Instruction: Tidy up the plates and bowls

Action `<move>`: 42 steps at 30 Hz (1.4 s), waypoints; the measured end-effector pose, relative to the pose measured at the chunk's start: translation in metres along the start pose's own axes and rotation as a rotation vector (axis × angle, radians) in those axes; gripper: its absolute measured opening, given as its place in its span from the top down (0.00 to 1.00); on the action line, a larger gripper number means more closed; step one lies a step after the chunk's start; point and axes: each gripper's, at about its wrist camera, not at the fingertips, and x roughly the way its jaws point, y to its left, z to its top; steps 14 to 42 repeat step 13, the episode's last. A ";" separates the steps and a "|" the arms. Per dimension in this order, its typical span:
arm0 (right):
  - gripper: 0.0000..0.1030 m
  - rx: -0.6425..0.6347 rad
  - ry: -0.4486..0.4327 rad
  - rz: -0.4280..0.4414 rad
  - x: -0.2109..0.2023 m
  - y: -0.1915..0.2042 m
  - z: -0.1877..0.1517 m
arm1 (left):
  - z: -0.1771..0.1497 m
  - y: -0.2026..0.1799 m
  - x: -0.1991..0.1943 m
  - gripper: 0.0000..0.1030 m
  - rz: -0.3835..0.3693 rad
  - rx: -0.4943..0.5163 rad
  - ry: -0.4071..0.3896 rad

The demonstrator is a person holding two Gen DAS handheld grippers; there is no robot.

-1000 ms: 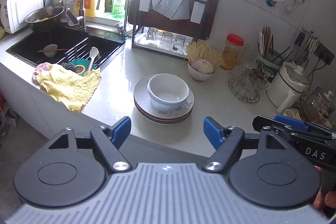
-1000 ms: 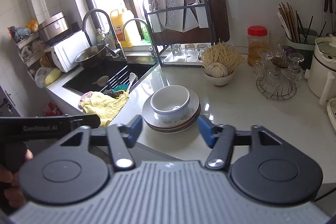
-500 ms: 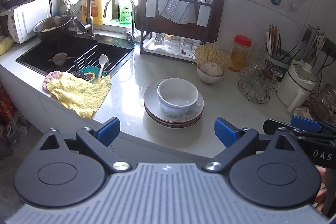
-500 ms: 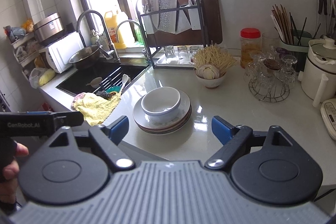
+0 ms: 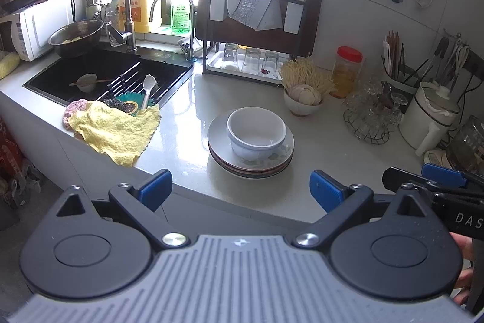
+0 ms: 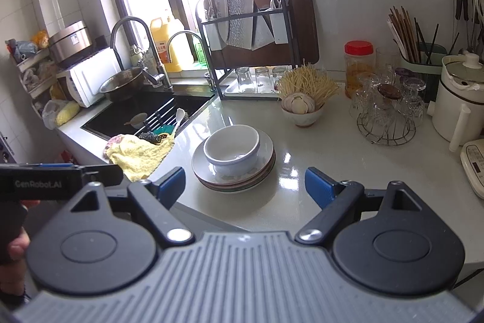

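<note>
Left wrist view: one white bowl sat on a stack of plates (count unclear, only rim edges showed) on the counter, just right of the yellow cloth. Left gripper and right gripper both gaped wide, holding nothing. Readable lettering: "DAS", cut off at the frame edge; "GenRobot.AI" in the right wrist view.
</note>
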 end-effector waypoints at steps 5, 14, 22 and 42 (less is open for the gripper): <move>0.15 0.010 0.010 0.001 -0.001 -0.001 -0.003 | -0.001 0.001 -0.002 0.03 0.004 -0.002 -0.004; 0.15 0.011 0.007 -0.004 -0.001 -0.001 -0.003 | -0.004 0.000 -0.003 0.03 0.006 0.001 0.001; 0.15 0.011 0.007 -0.004 -0.001 -0.001 -0.003 | -0.004 0.000 -0.003 0.03 0.006 0.001 0.001; 0.15 0.011 0.007 -0.004 -0.001 -0.001 -0.003 | -0.004 0.000 -0.003 0.03 0.006 0.001 0.001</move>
